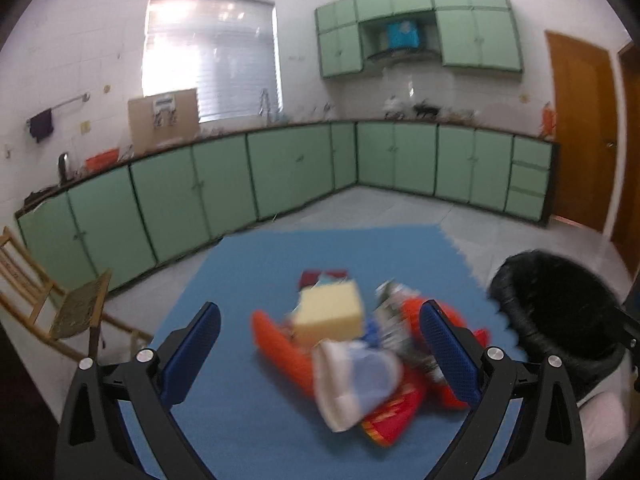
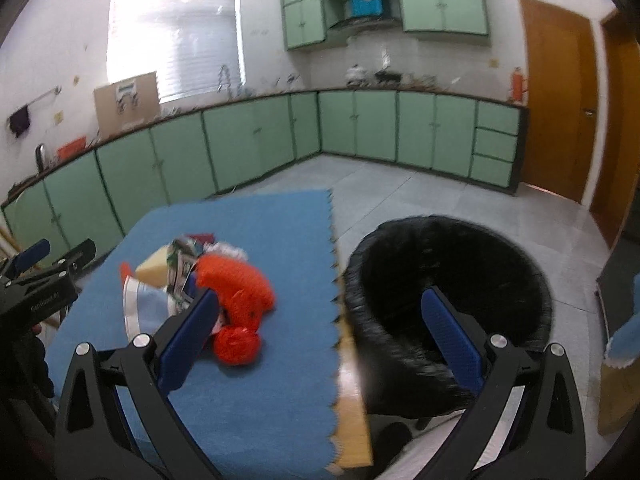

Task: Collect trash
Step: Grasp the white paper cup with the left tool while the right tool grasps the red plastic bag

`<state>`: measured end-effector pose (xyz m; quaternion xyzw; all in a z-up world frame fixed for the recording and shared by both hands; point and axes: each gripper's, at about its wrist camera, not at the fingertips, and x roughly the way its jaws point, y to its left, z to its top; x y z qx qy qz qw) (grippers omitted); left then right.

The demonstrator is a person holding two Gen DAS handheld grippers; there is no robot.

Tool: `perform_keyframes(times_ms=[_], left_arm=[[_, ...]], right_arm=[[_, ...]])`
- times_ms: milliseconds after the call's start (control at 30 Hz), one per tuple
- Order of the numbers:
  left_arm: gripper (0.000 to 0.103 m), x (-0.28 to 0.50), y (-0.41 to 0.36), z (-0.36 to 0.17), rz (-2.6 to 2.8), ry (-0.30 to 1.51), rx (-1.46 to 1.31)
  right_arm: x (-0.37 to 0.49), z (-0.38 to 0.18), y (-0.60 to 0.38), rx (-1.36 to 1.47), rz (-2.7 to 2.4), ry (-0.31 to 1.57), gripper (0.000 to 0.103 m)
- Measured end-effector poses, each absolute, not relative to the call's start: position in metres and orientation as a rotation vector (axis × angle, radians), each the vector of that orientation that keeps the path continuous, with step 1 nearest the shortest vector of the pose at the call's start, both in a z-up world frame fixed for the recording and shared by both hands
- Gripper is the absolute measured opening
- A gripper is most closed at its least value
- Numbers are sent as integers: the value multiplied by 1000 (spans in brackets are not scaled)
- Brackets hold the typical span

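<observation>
Trash pile (image 1: 352, 340) heaped on blue mat (image 1: 240, 264), black-lined bin (image 2: 448, 280) just beside its edge; left gripper (image 1: 320, 354) and right gripper (image 2: 320, 336) both spread wide, holding nothing

Trash pile (image 1: 352, 344) blurred, its items hard to identify

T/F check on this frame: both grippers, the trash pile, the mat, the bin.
1. Both the left gripper and the right gripper are open and empty. True.
2. The pale yellow foam block is inside the black-lined round bin. False: it sits on the trash pile.
3. The trash pile lies on the blue foam mat. True.
4. The bin stands left of the mat. False: it stands right of it.
</observation>
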<state>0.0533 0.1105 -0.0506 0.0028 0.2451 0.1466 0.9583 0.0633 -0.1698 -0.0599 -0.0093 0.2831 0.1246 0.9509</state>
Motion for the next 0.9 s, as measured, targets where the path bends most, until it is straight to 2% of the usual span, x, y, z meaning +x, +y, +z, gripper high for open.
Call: perform_keyframes(times_ms=[200, 267, 333, 467, 633, 767, 900], left_arm=[[97, 64, 136, -83, 304, 591, -13], [97, 67, 139, -90, 306, 613, -8], [94, 70, 144, -98, 311, 641, -14], [89, 75, 148, -111, 298, 679, -38], [85, 75, 141, -115, 243, 694, -45], [82, 79, 134, -120, 214, 712, -30], [78, 82, 129, -124, 191, 725, -32]], right_arm=[[89, -93, -131, -23, 318, 628, 96], [96, -101, -123, -36, 330, 645, 91], [105, -113, -116, -47, 341, 681, 79], [117, -133, -106, -46, 357, 741, 75], [131, -157, -99, -45, 375, 813, 62], [134, -165, -94, -36, 411, 833, 56], [134, -166, -86, -26, 469, 848, 37]])
